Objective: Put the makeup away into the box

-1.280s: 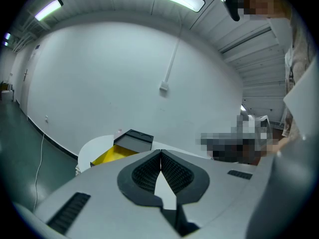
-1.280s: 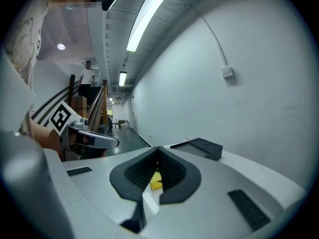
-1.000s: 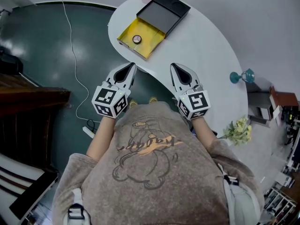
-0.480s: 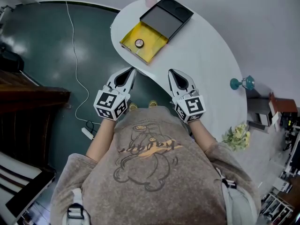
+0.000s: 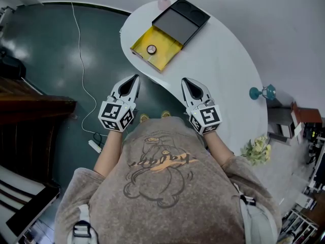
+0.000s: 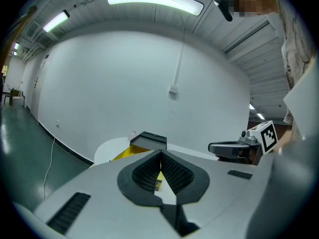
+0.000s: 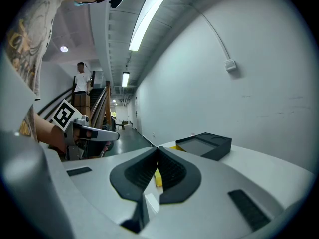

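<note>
A shallow yellow box (image 5: 163, 52) lies open at the near end of the white curved table (image 5: 223, 70), with one small round makeup compact (image 5: 151, 49) inside it. Against its far side sits a black box (image 5: 180, 19). My left gripper (image 5: 136, 77) hovers over the green floor, short of the table's edge, shut and empty. My right gripper (image 5: 184, 80) is level with it at the table's rim, also shut and empty. In the left gripper view the shut left gripper (image 6: 161, 152) points at the yellow box (image 6: 124, 153). In the right gripper view the right gripper (image 7: 158, 147) points toward the black box (image 7: 204, 144).
A small pink object (image 5: 163, 3) sits beyond the black box. A teal glass (image 5: 263, 83) and pale flowers (image 5: 258, 142) stand along the table's right edge. A white cable (image 5: 81, 60) and power strip (image 5: 95, 145) lie on the floor. Dark wooden furniture (image 5: 30, 111) is at the left.
Both grippers have sunk a little toward my body, and the left one has drifted slightly left. Both stay shut, and the box and compact have not moved.
</note>
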